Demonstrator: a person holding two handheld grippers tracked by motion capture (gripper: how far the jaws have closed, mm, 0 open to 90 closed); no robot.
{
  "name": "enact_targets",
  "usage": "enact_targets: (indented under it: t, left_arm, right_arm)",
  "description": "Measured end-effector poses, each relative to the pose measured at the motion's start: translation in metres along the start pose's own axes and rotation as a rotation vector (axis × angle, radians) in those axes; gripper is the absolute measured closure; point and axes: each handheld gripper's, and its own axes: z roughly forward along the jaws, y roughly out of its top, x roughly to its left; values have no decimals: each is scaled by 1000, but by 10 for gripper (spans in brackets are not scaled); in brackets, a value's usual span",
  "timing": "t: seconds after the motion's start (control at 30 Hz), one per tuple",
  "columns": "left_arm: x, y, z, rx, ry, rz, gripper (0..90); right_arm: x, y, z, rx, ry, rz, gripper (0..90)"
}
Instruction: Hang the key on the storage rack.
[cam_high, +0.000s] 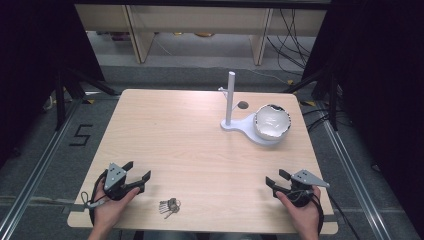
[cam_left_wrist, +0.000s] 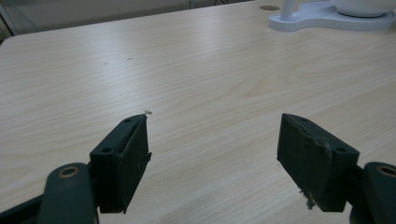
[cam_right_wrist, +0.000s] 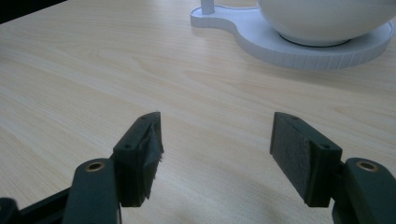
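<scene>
Keys (cam_high: 170, 205) blurred; stand (cam_high: 248, 126) cropped in gripper views.

Wooden table (cam_high: 190, 145): keys (cam_high: 169, 206), white stand (cam_high: 250, 129).

One readable mark: a black "5" (cam_high: 80, 135) taped on the grey floor (cam_high: 35, 150), left of the worktop (cam_high: 200, 150), beside the metal floor rail (cam_high: 42, 165). No readable text on anything standing on the worktop, and none on the wood in either gripper view.
</scene>
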Motion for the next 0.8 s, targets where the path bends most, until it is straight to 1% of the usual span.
enact_targets:
  t: [0.03, 0.07, 0.1, 0.13, 0.17, 0.2, 0.23, 0.27, 0.3, 0.33, 0.37, 0.4, 0.43, 0.47, 0.53, 0.57, 0.6, 0.63, 0.67, 0.7, 0.73, 0.77, 0.8]
  left_arm:
    - [-2, 5, 0, 19, -23, -2, 247]
    - [-4, 9, -1, 43, -30, -5, 256]
    - [-7, 14, -1, 74, -38, -8, 260]
    - [-10, 19, -1, 111, -53, 0, 268]
    - [-10, 19, -1, 111, -53, 0, 272]
    - [-14, 25, -1, 146, -76, 9, 272]
    - [-21, 35, -3, 209, -100, 36, 280]
    - [-22, 39, -4, 250, -117, 68, 279]
    - [-27, 46, -4, 294, -146, 96, 277]
    - [-29, 50, -4, 314, -161, 115, 270]
    - [-34, 55, -3, 352, -181, 128, 267]
    - [-36, 60, -3, 397, -202, 166, 262]
    - [-36, 60, -3, 397, -202, 166, 260]
    - [-45, 66, 0, 457, -252, 200, 264]
    - [-51, 71, 2, 503, -275, 249, 271]
    - [-54, 75, 4, 537, -293, 296, 273]
    - [-58, 78, 5, 554, -302, 307, 275]
    - [-61, 81, 6, 582, -306, 319, 275]
    - [-63, 83, 8, 597, -313, 320, 276]
    - [-66, 86, 10, 651, -325, 326, 279]
    - [-68, 87, 11, 670, -325, 325, 292]
    - [-71, 89, 13, 697, -322, 323, 301]
    - [-73, 91, 15, 735, -328, 334, 302]
  right_arm:
    - [0, 0, 0, 4, 9, 10, 352]
    - [1, 0, 0, -1, 18, 23, 351]
    - [0, 0, 1, -2, 14, 19, 352]
    - [0, 0, 0, 4, 15, 31, 352]
    - [0, 0, 0, 4, 15, 31, 352]
    - [1, 0, 0, 7, 15, 37, 352]
    - [1, 0, 1, 14, 19, 26, 352]
    - [1, 0, 1, 13, 16, 19, 352]
    - [1, 0, 3, 6, 14, 8, 352]
    - [2, 0, 2, 19, 11, 9, 352]
    - [3, 0, 0, 27, 15, 11, 351]
    - [4, 1, 0, 36, 7, 17, 352]
    - [4, 0, 1, 31, 6, 19, 352]
    - [6, 1, 0, 48, 9, 51, 352]
    - [5, 0, 1, 32, 18, 51, 352]
    - [6, 0, 1, 24, 21, 55, 351]
    - [4, 0, 1, 20, 16, 26, 352]
    - [5, 0, 1, 22, 19, 43, 351]
    - [5, 0, 1, 22, 18, 38, 352]
    - [5, 0, 0, 41, 15, 45, 352]
    - [6, 1, -1, 50, 13, 49, 352]
    - [2, 1, 0, 32, 8, 0, 352]
    - [2, 1, 0, 28, 11, 3, 353]
